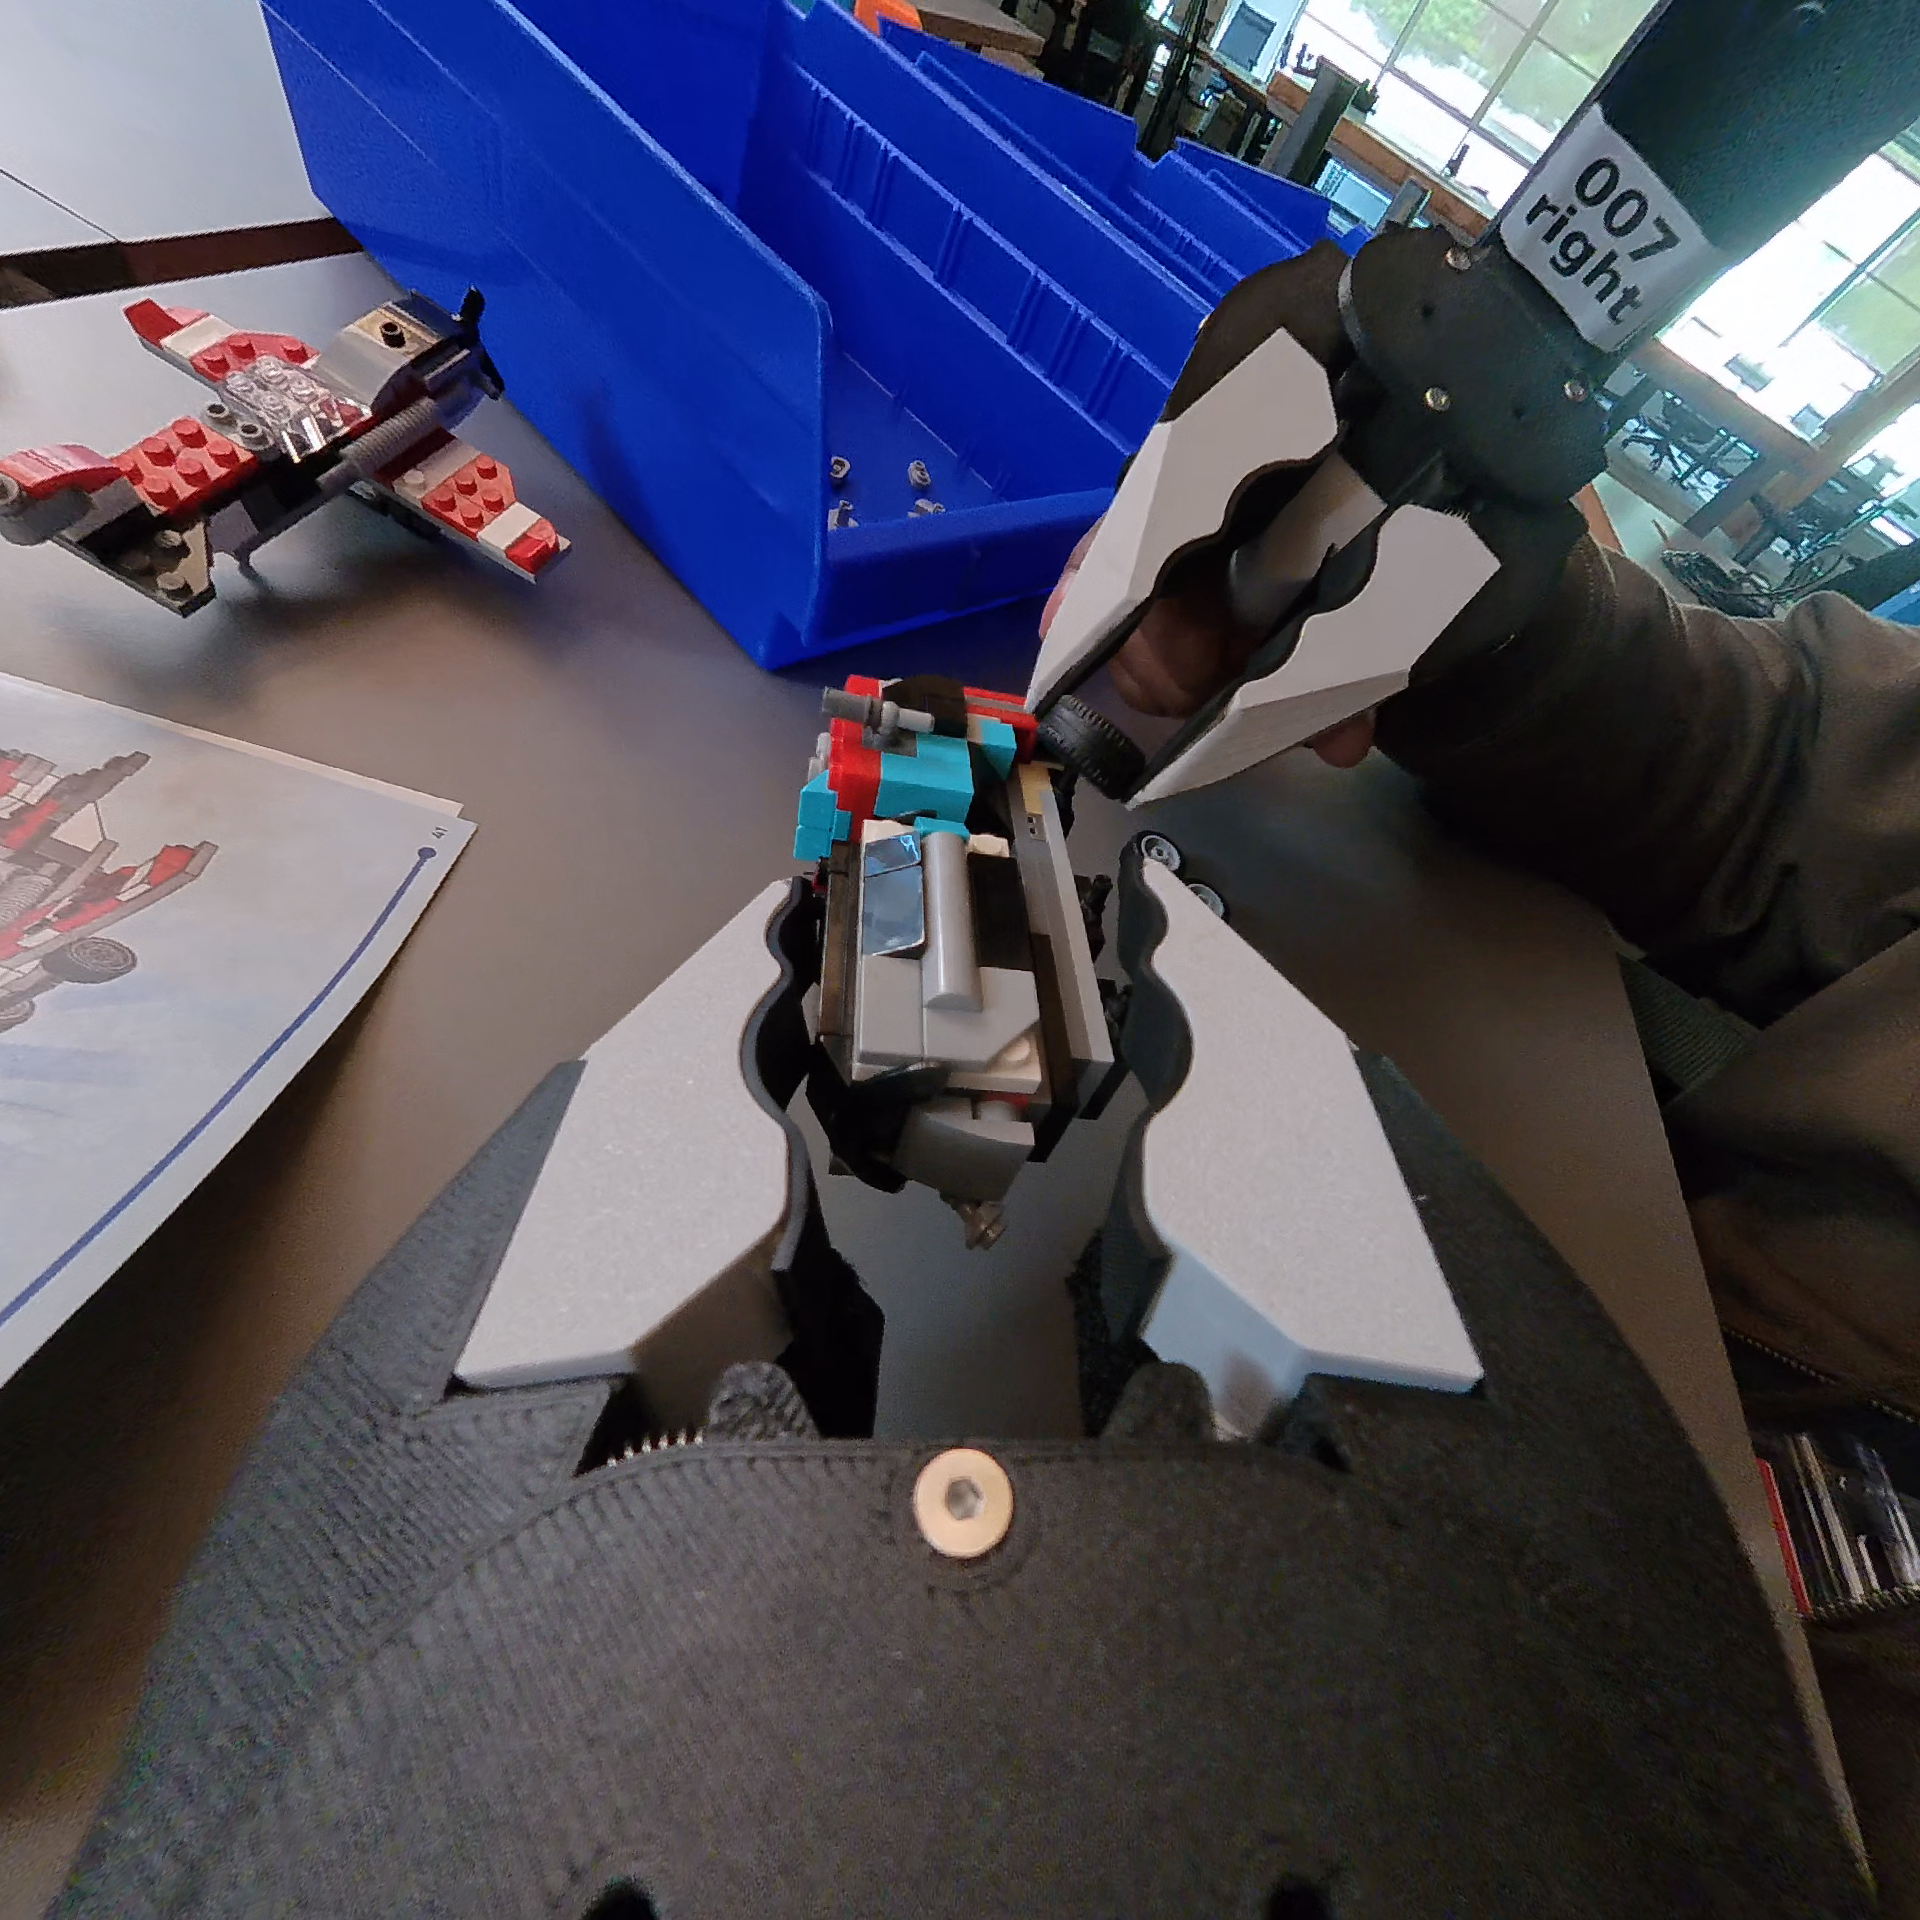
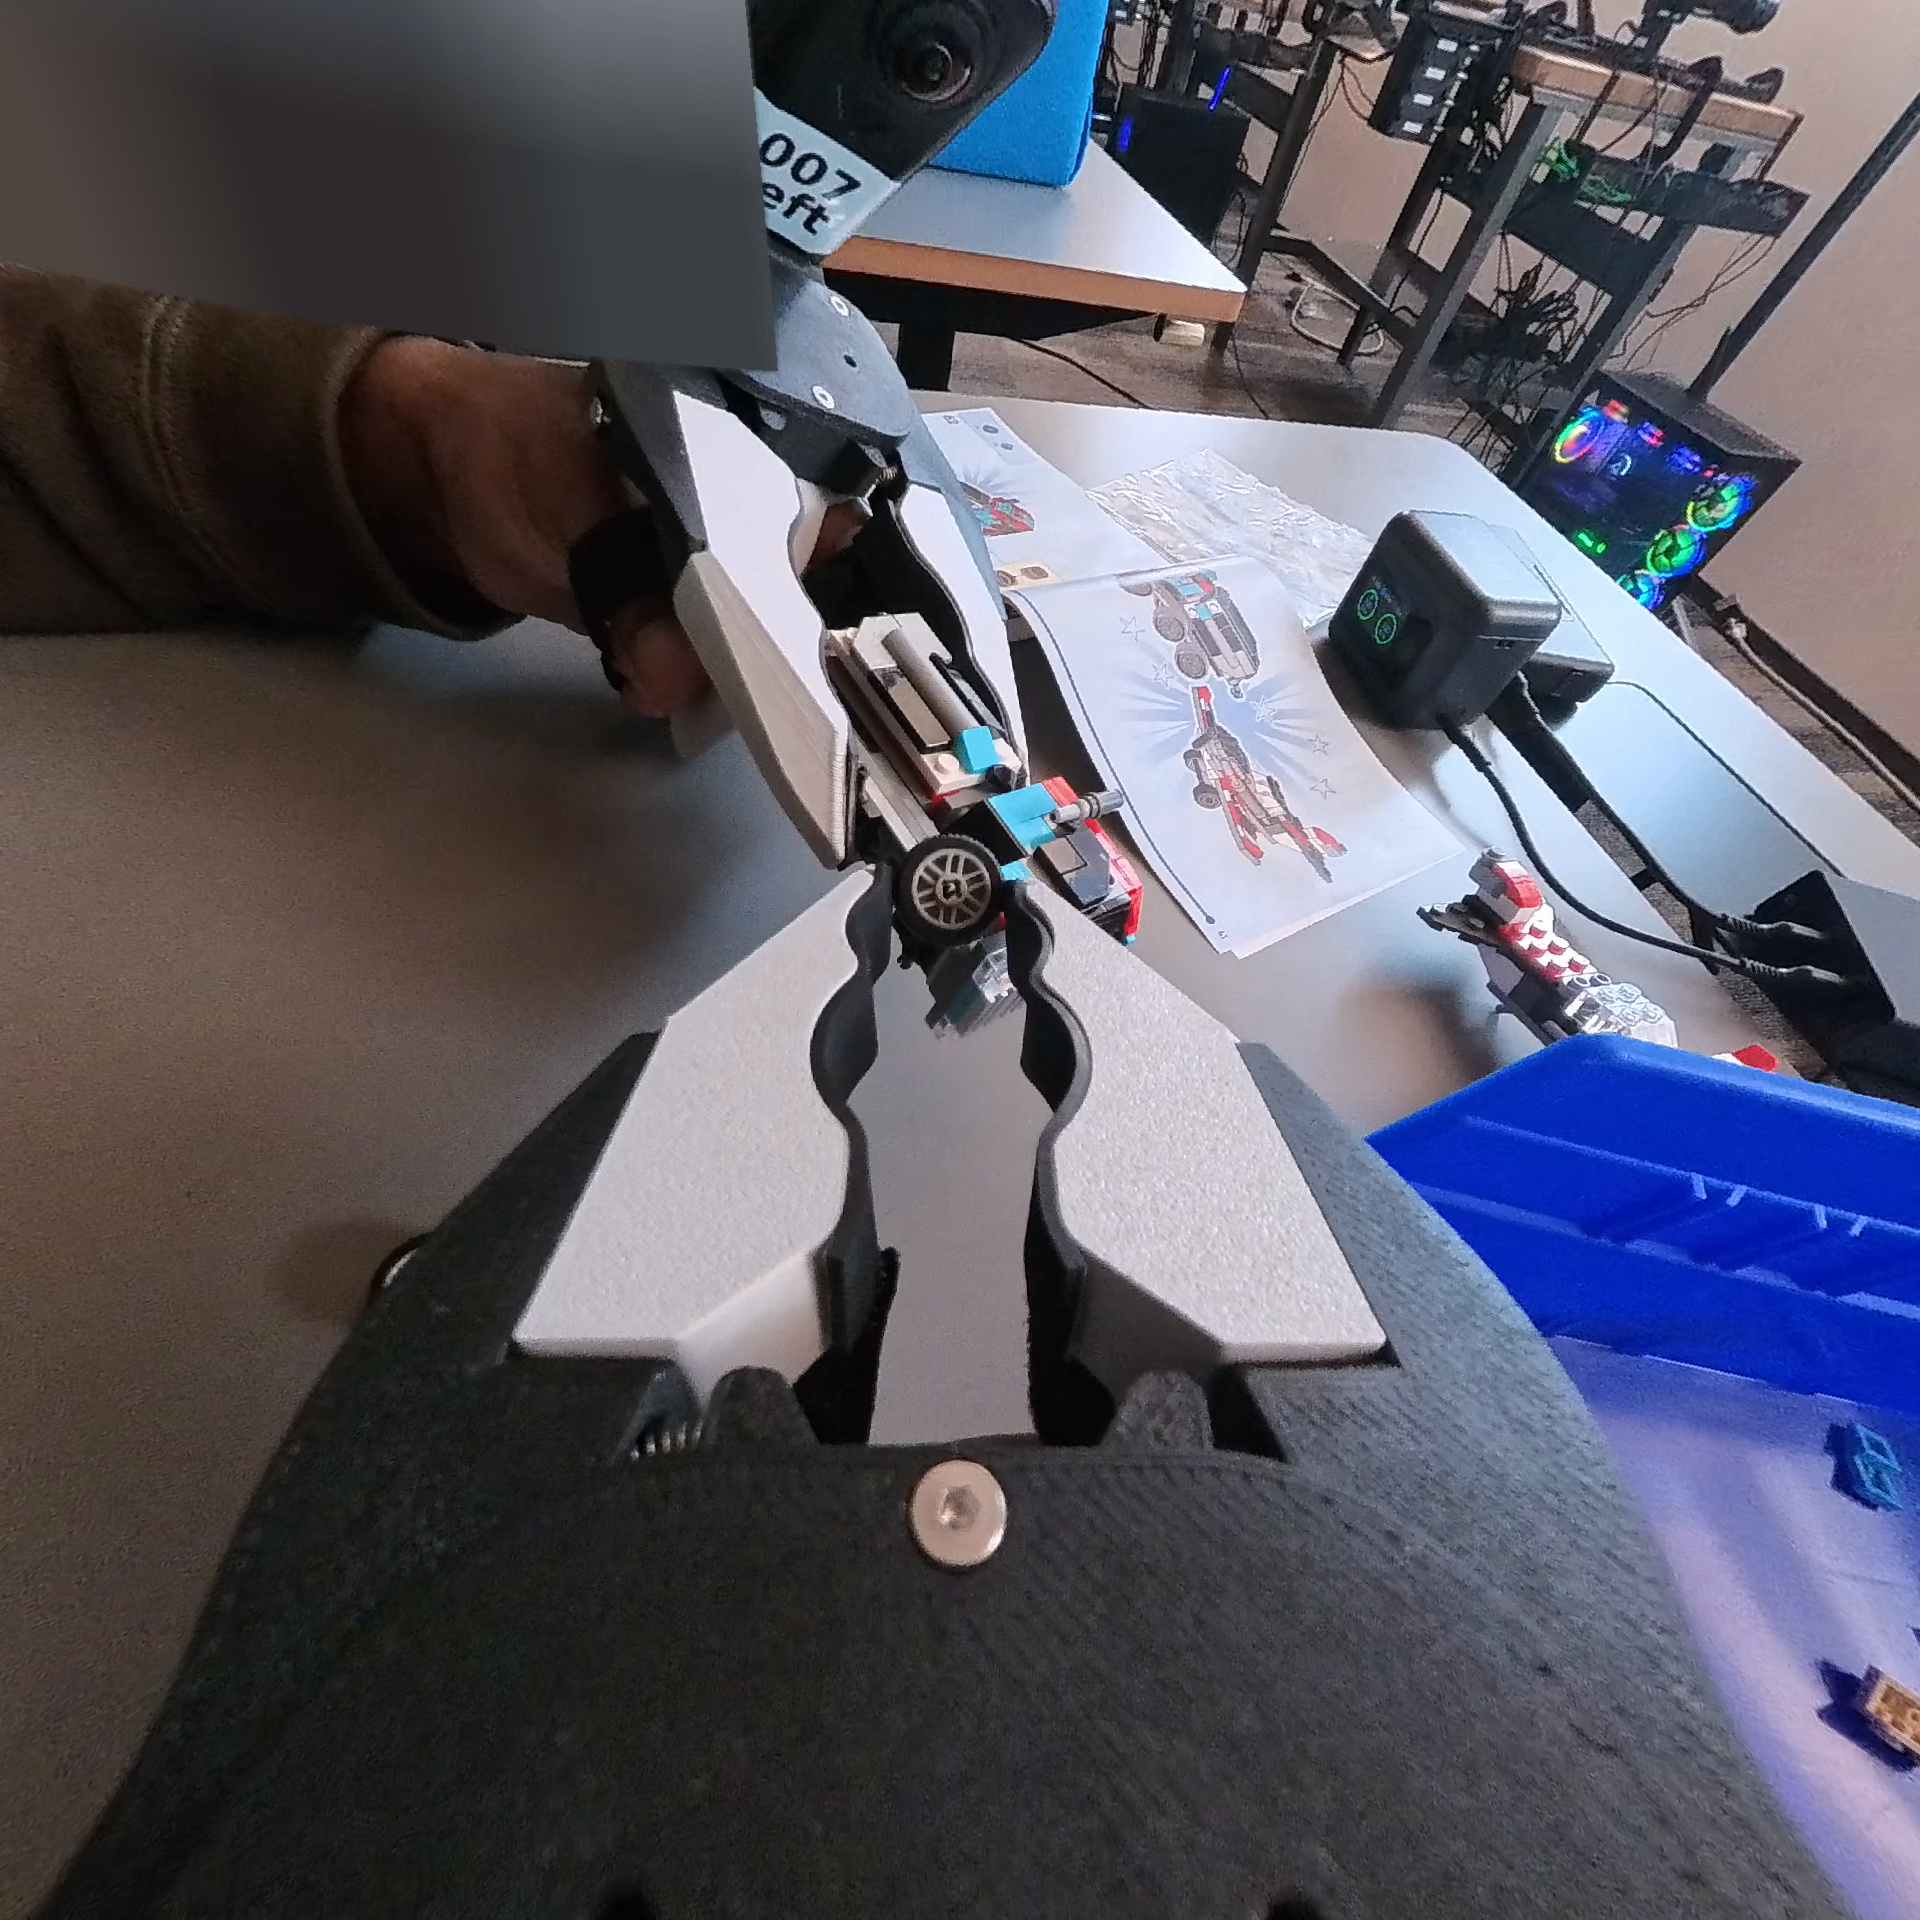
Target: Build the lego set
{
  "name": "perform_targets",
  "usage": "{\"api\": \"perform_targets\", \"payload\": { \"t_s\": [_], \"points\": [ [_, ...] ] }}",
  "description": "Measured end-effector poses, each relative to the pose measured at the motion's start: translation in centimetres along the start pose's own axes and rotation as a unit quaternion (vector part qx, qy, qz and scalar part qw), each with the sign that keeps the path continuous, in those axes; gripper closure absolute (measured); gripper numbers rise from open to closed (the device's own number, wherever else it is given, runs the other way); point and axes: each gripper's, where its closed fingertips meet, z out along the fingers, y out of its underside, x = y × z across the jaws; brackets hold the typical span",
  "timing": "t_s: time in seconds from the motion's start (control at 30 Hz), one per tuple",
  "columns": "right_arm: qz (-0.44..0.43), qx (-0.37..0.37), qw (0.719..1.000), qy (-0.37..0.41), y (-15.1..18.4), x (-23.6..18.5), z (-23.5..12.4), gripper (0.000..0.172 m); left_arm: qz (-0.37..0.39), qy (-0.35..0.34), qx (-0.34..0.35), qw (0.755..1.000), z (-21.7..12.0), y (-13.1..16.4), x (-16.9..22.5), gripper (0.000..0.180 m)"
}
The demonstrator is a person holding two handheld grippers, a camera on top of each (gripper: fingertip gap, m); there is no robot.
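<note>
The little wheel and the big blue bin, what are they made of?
The wheel looks like a black rubbery tyre, matte and ridged, on a grey plastic spoked hub. The blue bin looks like hard moulded plastic: smooth, slightly glossy, with ribbed walls.

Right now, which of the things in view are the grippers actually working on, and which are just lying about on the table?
In hand:
- brick vehicle, clamped in the left gripper
- its black wheel, pinched by the right gripper

Lying about:
- red brick plane
- instruction sheet
- blue bins
- two loose wheels
- black charger
</note>
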Motion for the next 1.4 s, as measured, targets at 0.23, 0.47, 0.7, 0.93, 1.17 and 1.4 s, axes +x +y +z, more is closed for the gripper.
{"api": "perform_targets", "payload": {
  "t_s": [0.23, 0.47, 0.7, 0.93, 1.17, 1.4],
  "points": [
    [0.001, -0.002, 1.000, -0.001, 0.1, -0.1, 0.1, 0.149, 0.000, 0.000, -0.001, 1.000, 0.1, 0.1, 0.0, 0.120],
    [0.002, -0.005, 1.000, -0.001, 0.2, -0.1, 0.2, 0.149, -0.003, 0.004, 0.001, 1.000, 0.1, 0.0, 0.1, 0.120],
    [-0.005, -0.001, 1.000, 0.003, 0.0, -0.1, 0.2, 0.149, -0.012, 0.011, 0.007, 1.000, 0.0, -0.1, 0.2, 0.119],
    [-0.011, 0.002, 1.000, 0.013, -0.2, 0.1, 0.1, 0.145, -0.021, 0.019, 0.012, 1.000, 0.0, -0.3, 0.3, 0.119],
    [-0.024, 0.008, 0.999, 0.022, -0.5, 0.3, 0.0, 0.144, -0.028, 0.024, 0.011, 0.999, 0.1, -0.1, 0.3, 0.119],
    [-0.054, 0.020, 0.998, 0.028, -1.0, 0.1, -0.2, 0.148, -0.030, 0.027, 0.013, 0.999, 0.0, -0.2, 0.4, 0.119]
  ]
}}
